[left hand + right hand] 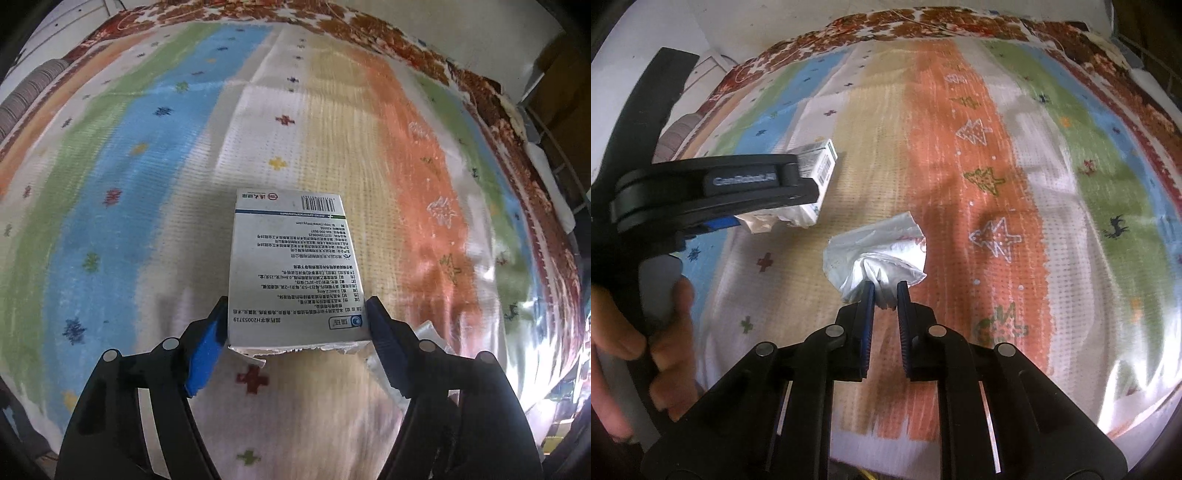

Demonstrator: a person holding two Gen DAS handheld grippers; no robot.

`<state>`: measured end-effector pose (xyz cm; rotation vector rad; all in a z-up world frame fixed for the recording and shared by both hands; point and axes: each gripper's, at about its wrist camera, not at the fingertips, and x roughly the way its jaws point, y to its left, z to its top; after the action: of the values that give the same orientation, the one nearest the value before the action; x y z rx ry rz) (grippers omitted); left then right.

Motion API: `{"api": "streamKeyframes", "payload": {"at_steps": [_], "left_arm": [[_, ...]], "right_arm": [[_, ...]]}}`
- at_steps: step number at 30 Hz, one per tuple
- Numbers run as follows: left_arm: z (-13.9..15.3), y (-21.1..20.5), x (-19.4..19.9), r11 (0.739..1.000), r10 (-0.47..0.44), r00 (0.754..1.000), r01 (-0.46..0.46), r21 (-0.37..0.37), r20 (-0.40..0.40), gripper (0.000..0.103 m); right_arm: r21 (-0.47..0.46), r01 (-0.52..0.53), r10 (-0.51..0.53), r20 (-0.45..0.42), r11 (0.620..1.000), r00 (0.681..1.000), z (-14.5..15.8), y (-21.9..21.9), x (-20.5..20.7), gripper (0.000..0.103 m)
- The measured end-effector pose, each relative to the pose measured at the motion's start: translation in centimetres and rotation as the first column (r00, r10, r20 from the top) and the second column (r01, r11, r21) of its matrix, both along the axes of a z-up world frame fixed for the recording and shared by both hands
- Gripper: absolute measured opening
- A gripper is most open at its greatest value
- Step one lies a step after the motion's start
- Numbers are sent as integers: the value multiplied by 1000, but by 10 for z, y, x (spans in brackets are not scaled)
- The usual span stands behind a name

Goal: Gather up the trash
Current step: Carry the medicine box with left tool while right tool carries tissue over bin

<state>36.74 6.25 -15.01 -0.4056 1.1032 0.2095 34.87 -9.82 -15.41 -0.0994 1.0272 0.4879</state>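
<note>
1. Trash lies in two pieces on a striped, shiny cloth [155, 155] covering a bed, and we hold one gripper in each hand.

2. Our left gripper [297, 321] straddles a white carton [291, 266] printed with small text and a barcode. Its blue-padded jaws sit at the carton's two long sides, near its torn open end. Whether the pads already press on the cardboard we cannot tell; they look to be touching or very nearly so.

3. From the right wrist view, the same carton [816, 166] lies on the cloth to the left, with the left gripper's black arm across it and a hand [646, 332] on the handle below.

4. Our right gripper [885, 295] is pinched shut on a crumpled white wrapper [879, 251], holding it by a twisted corner. The rest of the wrapper fans out above the cloth, well apart from the carton.

5. We judge both pieces are close to collected, but no bin shows in either view.

6. Risks from here: the carton is open and torn at the gripped end, so it may crush or slide out if squeezed there. The wrapper is held by a thin twist only, so a quick swing could pull it free. The cloth looks slippery, which could let the carton skate away.
</note>
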Motion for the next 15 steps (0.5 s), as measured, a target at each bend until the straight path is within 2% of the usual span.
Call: {"api": "streamKeyframes", "payload": {"at_steps": [3, 6, 8, 12, 15], "left_arm": [[10, 8, -16, 1000, 9, 1000, -9, -7, 3, 72], [18, 16, -28, 998, 29, 1000, -28, -54, 10, 72], [32, 16, -39, 996, 8, 999, -4, -87, 50, 72], [61, 8, -59, 996, -50, 992, 58, -62, 113, 72], [74, 12, -75, 992, -45, 990, 60, -113, 136, 72]], "right_arm": [[-9, -25, 25, 29, 1000, 999, 12, 5, -12, 11], [9, -41, 40, 34, 999, 999, 22, 8, -21, 11], [10, -71, 70, 36, 997, 997, 31, 12, -30, 11], [6, -129, 128, 67, 992, 989, 52, 16, -51, 11], [9, -142, 141, 79, 990, 987, 64, 16, -65, 11]]}}
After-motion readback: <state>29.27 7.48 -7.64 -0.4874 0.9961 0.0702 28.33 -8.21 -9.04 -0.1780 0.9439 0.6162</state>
